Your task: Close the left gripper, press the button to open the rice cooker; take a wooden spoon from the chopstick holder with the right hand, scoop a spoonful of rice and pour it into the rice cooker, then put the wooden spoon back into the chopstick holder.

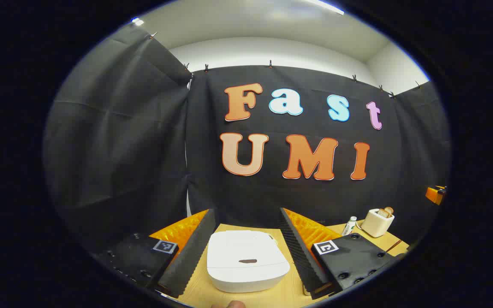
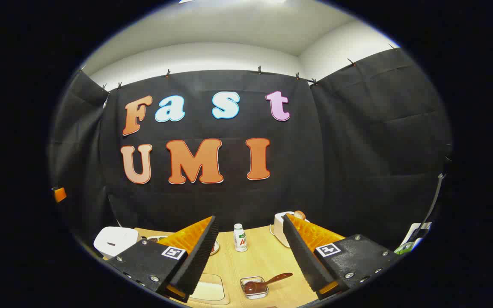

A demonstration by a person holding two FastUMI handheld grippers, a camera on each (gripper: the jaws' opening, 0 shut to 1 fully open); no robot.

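The white rice cooker (image 1: 246, 265) stands on the wooden table with its lid down and a small dark button (image 1: 247, 261) on top. My left gripper (image 1: 246, 211) is open, one finger on each side of the cooker and above it, touching nothing. In the right gripper view the cooker (image 2: 116, 241) sits at the far left. A wooden spoon (image 2: 268, 282) lies with its bowl in a small clear dish (image 2: 254, 288), handle pointing right. My right gripper (image 2: 250, 218) is open above the table, and the spoon lies low between its fingers, untouched.
A cream toaster (image 1: 377, 222) with bread and a small white bottle (image 1: 349, 225) stand at the back right of the table. The bottle (image 2: 240, 237) stands mid-table ahead of the right gripper. A shallow pale rectangular tray (image 2: 208, 291) lies near the front edge.
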